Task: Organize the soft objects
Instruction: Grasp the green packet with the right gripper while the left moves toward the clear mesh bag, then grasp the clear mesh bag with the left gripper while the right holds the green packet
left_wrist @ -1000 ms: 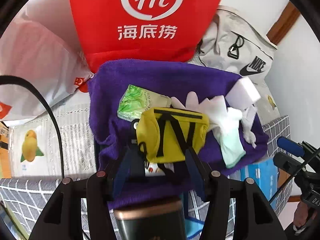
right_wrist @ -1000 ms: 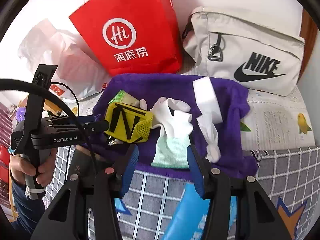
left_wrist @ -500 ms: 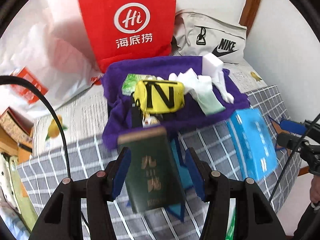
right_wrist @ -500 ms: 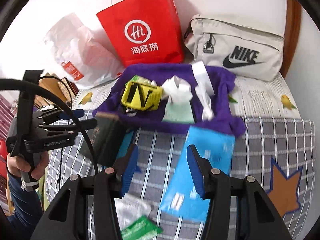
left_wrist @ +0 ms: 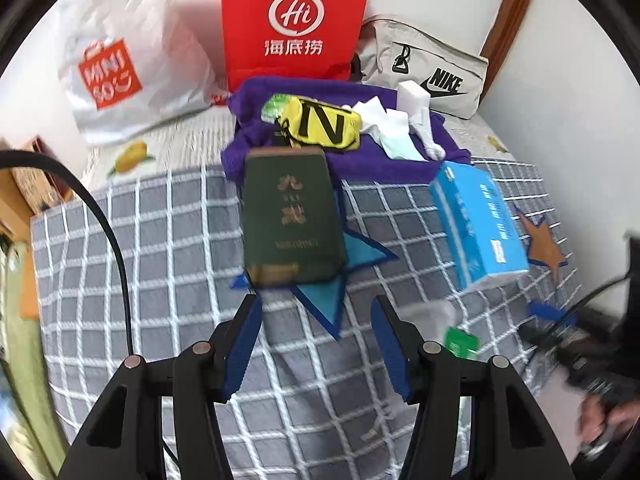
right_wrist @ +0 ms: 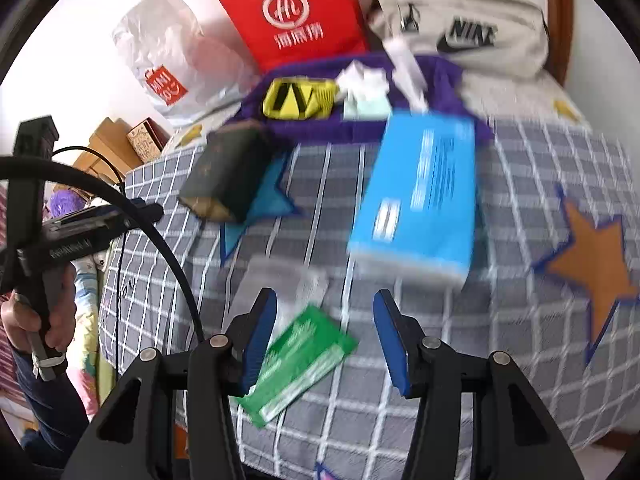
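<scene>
**gridquilt_fan:** So where's the soft stuff sitting right now, and what are you worried about?

**me:** The soft things are piling on the purple towel at the far end of the bed: the yellow pouch, the white gloves just beside it, and a white sponge block at the back edge. All of that is lying well ahead of both my grippers. My left gripper is hanging released, nothing between its blue pads, with the dark green book lying just past the tips. My right gripper is also gaping and holding nothing, though the green packet is lying on the quilt right under the gap, closer to its left finger.

**gridquilt_fan:** And the risk?

**me:** Honestly, I'm guessing the packet is thin and slippery, so if I'm coming down while the view is smearing like this, the pads could be skating over it or pinching quilt fabric instead. The blue box is lying near too, so a sloppy reach could be nudging it. On the left side, the book isn't soft, so grabbing it by mistake would be messing up the sort.
</scene>
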A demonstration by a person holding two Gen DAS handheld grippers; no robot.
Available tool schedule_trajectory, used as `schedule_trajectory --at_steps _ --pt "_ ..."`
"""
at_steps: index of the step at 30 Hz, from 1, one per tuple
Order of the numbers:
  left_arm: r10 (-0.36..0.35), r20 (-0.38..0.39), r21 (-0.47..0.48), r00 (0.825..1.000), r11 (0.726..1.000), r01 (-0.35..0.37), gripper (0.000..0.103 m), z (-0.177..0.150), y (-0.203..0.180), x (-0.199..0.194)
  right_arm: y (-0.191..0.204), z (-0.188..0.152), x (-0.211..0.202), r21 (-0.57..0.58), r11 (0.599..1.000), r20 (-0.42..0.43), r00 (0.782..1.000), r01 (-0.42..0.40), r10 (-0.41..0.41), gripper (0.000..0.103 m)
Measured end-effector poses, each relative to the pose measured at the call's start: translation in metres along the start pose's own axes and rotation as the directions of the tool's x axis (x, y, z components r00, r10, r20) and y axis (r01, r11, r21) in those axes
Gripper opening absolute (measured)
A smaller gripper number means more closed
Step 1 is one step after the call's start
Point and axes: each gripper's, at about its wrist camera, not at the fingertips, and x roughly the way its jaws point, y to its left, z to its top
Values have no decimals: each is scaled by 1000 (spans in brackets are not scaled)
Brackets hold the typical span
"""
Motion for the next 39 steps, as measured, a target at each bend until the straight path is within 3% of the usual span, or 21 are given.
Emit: schedule_trajectory --at_steps 4,9,15,17,24,31,35,39 --pt "-2 -5 -30 1000 1000 1 55 -18 0 -1 5 -33 27 26 999 -65 998 30 -28 51" --pt "-14 -52 -26 999 1000 12 58 -40 -4 5 6 -59 58 139 990 -125 991 -19 37 51" --pt "-27 -58 -15 998 1000 26 58 -51 0 3 14 -71 61 273 960 -74 993 -66 90 52" --pt "-40 -59 -19 997 999 39 58 -54 2 4 18 -74 62 302 952 -42 996 -56 72 52" --pt "-68 -75 -21 995 998 66 58 -61 13 7 46 -69 69 269 960 -2 997 76 -78 57" --pt "-75 -67 -28 995 997 73 60 -70 22 7 56 -59 76 229 962 26 987 150 -160 60" --pt "-75 -80 -35 994 997 72 61 -78 27 11 59 -63 76 136 976 52 982 171 -180 47" --pt "-63 -90 -29 994 998 60 61 -84 28 17 39 -66 62 158 981 28 992 115 -121 45"
